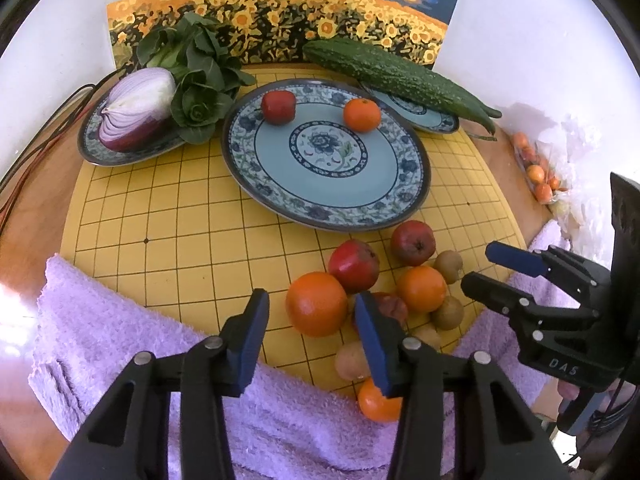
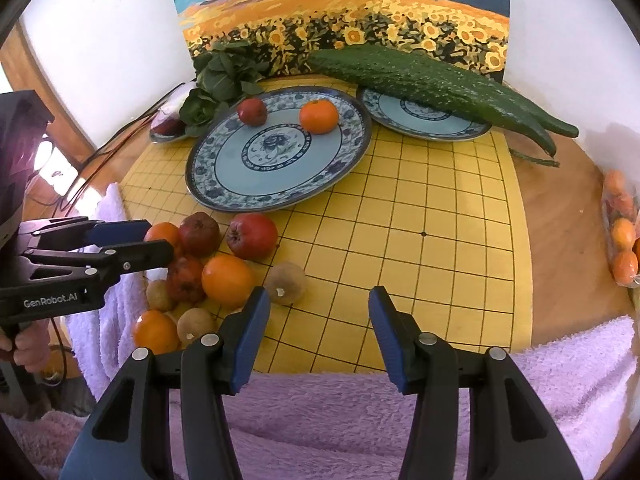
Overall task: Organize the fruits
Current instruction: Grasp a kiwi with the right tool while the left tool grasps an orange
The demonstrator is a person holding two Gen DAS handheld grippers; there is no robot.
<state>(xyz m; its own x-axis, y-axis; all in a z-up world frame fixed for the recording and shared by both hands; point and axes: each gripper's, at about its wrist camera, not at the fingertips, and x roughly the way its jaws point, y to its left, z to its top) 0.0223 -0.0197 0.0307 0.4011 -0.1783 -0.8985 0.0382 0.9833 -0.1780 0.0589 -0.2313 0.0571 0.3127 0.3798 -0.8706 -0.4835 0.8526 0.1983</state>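
A large blue patterned plate (image 1: 328,176) (image 2: 240,176) holds a red apple (image 1: 279,107) and a mandarin (image 1: 362,114) at its far side. In front of it on the yellow grid board lies a pile of fruit: red apples (image 1: 354,266), oranges (image 1: 421,288) and brown kiwis (image 1: 448,312). My left gripper (image 1: 310,298) (image 2: 160,238) hangs over the pile with a big orange (image 1: 316,304) between its fingers; a gap shows beside each pad, so it is open. My right gripper (image 2: 318,296) (image 1: 478,264) stands open over bare board right of the pile, holding nothing.
A cut red onion (image 1: 136,116) and leafy greens (image 1: 196,76) fill the back left plate. A bitter gourd (image 1: 400,76) lies across the back right plate. A bag of small oranges (image 1: 536,168) sits at the right edge. Purple towel (image 1: 140,340) covers the front; cables (image 1: 48,132) run at left.
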